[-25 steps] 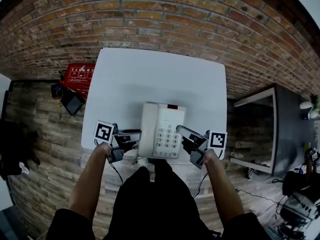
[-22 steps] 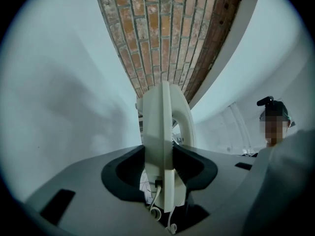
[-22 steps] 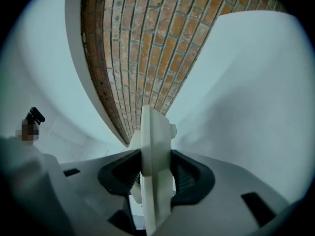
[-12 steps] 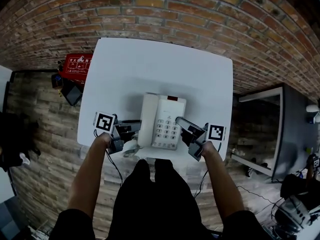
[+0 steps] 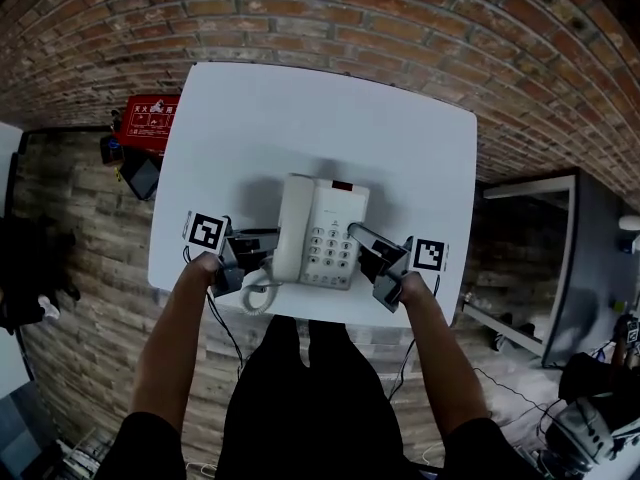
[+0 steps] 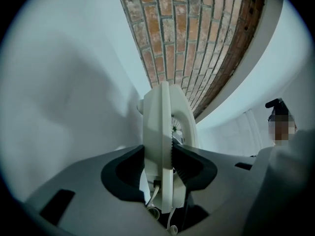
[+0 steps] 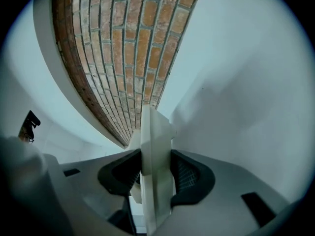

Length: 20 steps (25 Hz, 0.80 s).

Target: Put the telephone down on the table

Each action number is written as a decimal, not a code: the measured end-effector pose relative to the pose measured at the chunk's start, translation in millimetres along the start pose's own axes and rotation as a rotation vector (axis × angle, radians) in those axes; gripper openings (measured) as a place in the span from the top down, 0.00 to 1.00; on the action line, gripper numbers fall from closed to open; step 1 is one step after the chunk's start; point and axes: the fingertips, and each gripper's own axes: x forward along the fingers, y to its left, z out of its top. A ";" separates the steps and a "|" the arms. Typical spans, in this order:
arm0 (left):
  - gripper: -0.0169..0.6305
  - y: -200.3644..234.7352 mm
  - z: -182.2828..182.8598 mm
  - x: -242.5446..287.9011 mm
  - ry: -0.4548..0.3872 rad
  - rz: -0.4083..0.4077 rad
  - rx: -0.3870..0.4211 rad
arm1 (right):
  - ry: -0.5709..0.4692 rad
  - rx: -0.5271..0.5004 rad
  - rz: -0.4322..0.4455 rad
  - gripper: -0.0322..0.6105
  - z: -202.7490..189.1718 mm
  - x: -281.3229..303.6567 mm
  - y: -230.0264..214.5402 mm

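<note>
Looking down from the head view, a brick wall [image 5: 300, 8] fills the far side, and a plank floor [image 5: 90, 258] runs down the left. The white table [image 5: 300, 108] sits square in the middle. A grey desk [image 5: 590, 258] stands well apart on the right.

Off the table's left edge there's a red box [image 5: 150, 120] on the floor, with a dark object [image 5: 140, 175] just beside it.

Now the telephone [image 5: 322, 233]. It's white and lies over the near half of the table, keypad up, with its handset [image 5: 292, 230] seated on the left side. A soft shadow falls behind it, and I can't tell whether its base touches the top.

The left gripper [image 5: 262, 251] comes in from the person's left, and its jaws are clamped on the telephone's handset-side edge. The left gripper view shows both dark pads pressed against that white rim. The right gripper [image 5: 362, 251] mirrors it, with its pads closed on the opposite edge.

The smallest thing is the coiled cord [image 5: 258, 293]. It loops at the table's near edge, just below the left gripper.
</note>
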 end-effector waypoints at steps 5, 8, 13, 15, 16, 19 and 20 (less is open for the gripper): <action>0.70 5.4 8.1 3.7 0.001 0.000 -0.015 | -0.005 0.017 -0.021 0.65 6.4 4.8 -10.8; 0.70 9.5 11.0 4.6 0.001 0.008 -0.034 | 0.002 0.017 -0.039 0.65 9.5 8.2 -14.9; 0.69 16.9 19.6 7.0 0.011 0.007 0.034 | -0.006 0.026 -0.046 0.65 13.1 11.2 -20.0; 0.69 18.9 21.5 7.9 0.005 0.014 0.014 | -0.011 0.028 -0.054 0.65 15.4 11.6 -22.2; 0.69 19.1 22.1 8.6 0.001 0.016 0.003 | -0.013 0.029 -0.061 0.65 16.3 11.6 -23.7; 0.69 19.6 24.1 10.6 -0.015 0.027 -0.025 | -0.021 0.039 -0.079 0.65 17.7 11.4 -28.1; 0.69 20.1 25.7 11.3 -0.016 0.028 -0.012 | -0.024 0.044 -0.082 0.65 18.0 11.3 -28.9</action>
